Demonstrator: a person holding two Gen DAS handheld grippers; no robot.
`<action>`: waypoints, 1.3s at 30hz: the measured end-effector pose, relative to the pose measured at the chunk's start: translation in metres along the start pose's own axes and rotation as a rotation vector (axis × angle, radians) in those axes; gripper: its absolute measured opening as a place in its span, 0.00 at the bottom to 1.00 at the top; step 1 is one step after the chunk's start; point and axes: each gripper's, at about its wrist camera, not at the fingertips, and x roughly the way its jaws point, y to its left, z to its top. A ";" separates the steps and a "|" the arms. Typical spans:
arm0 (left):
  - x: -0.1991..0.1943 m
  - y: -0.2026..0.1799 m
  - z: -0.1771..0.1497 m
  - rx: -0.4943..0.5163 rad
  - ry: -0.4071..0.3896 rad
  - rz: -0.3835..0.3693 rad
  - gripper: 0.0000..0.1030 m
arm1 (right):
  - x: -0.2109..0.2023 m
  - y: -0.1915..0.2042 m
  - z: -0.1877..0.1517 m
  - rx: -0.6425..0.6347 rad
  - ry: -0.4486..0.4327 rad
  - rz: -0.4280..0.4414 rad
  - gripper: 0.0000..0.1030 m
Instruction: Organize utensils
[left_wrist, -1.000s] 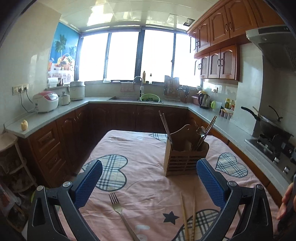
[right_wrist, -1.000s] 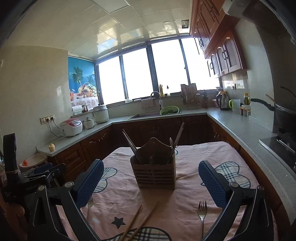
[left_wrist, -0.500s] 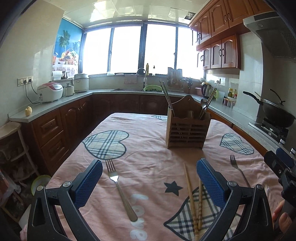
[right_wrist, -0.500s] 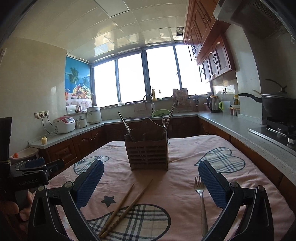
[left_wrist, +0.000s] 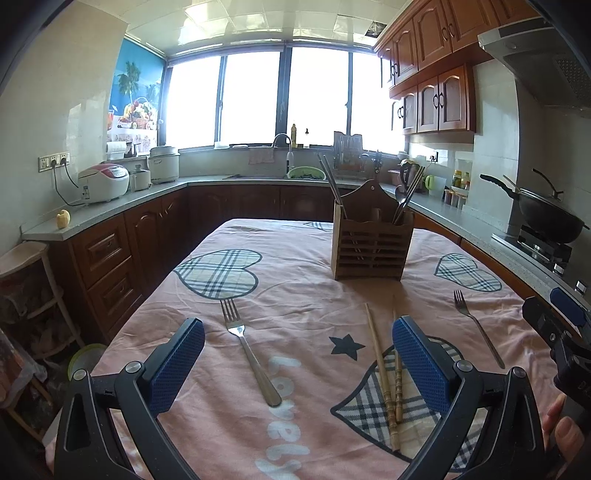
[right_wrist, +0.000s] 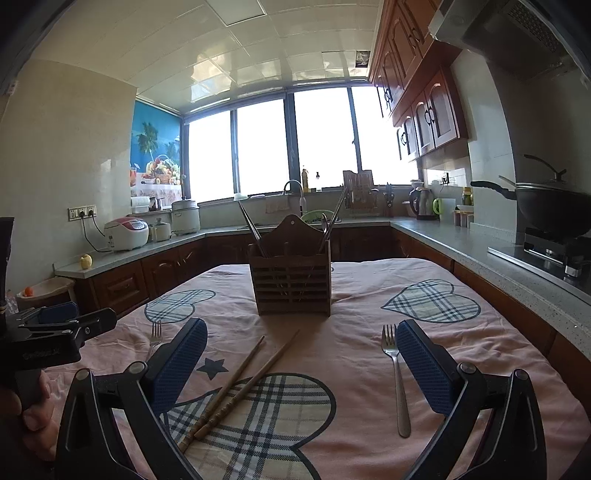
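A slatted wooden utensil holder (left_wrist: 371, 245) (right_wrist: 291, 284) stands upright mid-table with chopsticks and a spoon in it. On the pink tablecloth lie a left fork (left_wrist: 249, 349) (right_wrist: 156, 332), a pair of wooden chopsticks (left_wrist: 386, 380) (right_wrist: 240, 384) and a right fork (left_wrist: 478, 328) (right_wrist: 397, 376). My left gripper (left_wrist: 297, 358) is open and empty, low over the near edge, with the left fork between its fingers' lines. My right gripper (right_wrist: 301, 358) is open and empty; the chopsticks lie ahead of it and the right fork beside its right finger (right_wrist: 421, 365).
The table (left_wrist: 295, 280) sits inside a U-shaped kitchen counter (left_wrist: 110, 206). A stove with a black wok (left_wrist: 546, 218) is at the right, a rice cooker (left_wrist: 103, 182) at the left, a sink (left_wrist: 288, 170) at the back. A hand (left_wrist: 561, 435) holds the right gripper.
Both grippers have dropped lower and pulled back toward the near table edge, so the forks and chopsticks now show in full. Nothing was picked up; both stayed open.
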 end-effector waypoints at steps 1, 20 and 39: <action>-0.005 0.000 0.002 0.001 0.000 0.001 0.99 | -0.004 0.002 0.001 -0.001 -0.002 0.002 1.00; -0.045 0.000 -0.005 0.019 -0.038 0.020 0.99 | -0.041 0.010 0.013 -0.013 -0.051 0.020 1.00; -0.044 0.001 -0.005 0.019 -0.035 0.023 0.99 | -0.037 0.012 0.012 -0.008 -0.042 0.027 1.00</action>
